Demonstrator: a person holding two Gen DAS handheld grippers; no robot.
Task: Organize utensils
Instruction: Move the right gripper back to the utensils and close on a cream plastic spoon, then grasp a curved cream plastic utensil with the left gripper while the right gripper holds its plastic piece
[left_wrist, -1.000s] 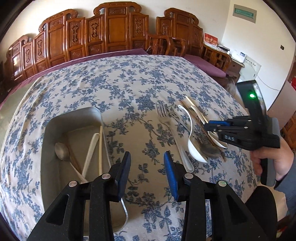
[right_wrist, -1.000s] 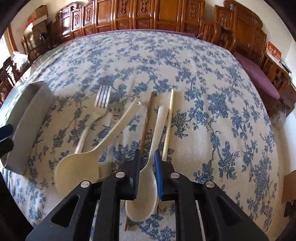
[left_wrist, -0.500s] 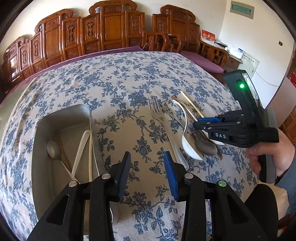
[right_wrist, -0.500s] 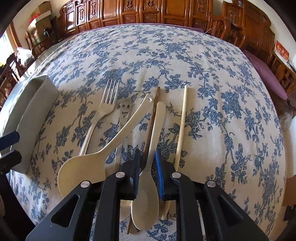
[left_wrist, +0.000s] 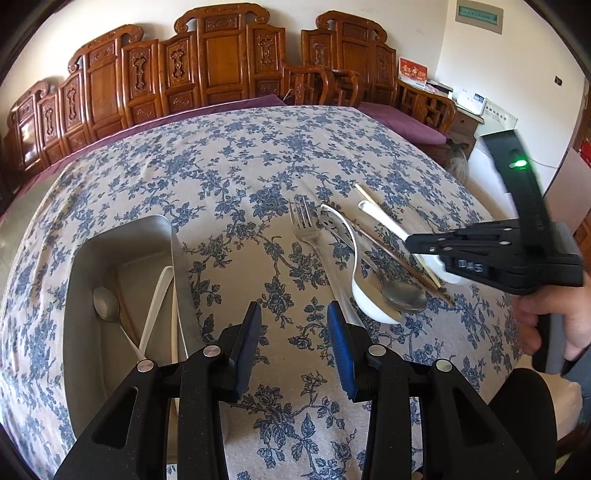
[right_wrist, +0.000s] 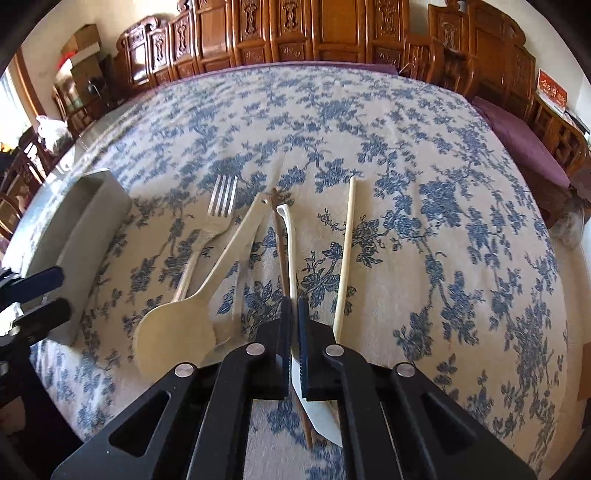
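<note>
My right gripper (right_wrist: 294, 306) is shut on a white ceramic spoon (right_wrist: 289, 240), tipped on edge and lifted a little off the tablecloth; it also shows in the left wrist view (left_wrist: 384, 221). Beside it lie a steel fork (right_wrist: 221, 201), a large pale ladle spoon (right_wrist: 177, 332), a brown chopstick (right_wrist: 277, 229) and a pale chopstick (right_wrist: 345, 251). My left gripper (left_wrist: 293, 325) is open and empty above the cloth, just right of the steel tray (left_wrist: 88, 266). The tray holds a metal spoon (left_wrist: 105, 302) and a white spoon (left_wrist: 157, 299).
A metal spoon (left_wrist: 402, 295) lies by the ladle bowl (left_wrist: 369, 299). Carved wooden chairs (left_wrist: 221, 66) line the table's far side. The tray (right_wrist: 74, 240) sits at the left edge in the right wrist view.
My right gripper has closed tighter on the white spoon and raised it, turning it on edge. The left gripper has drifted slightly right of the tray.
</note>
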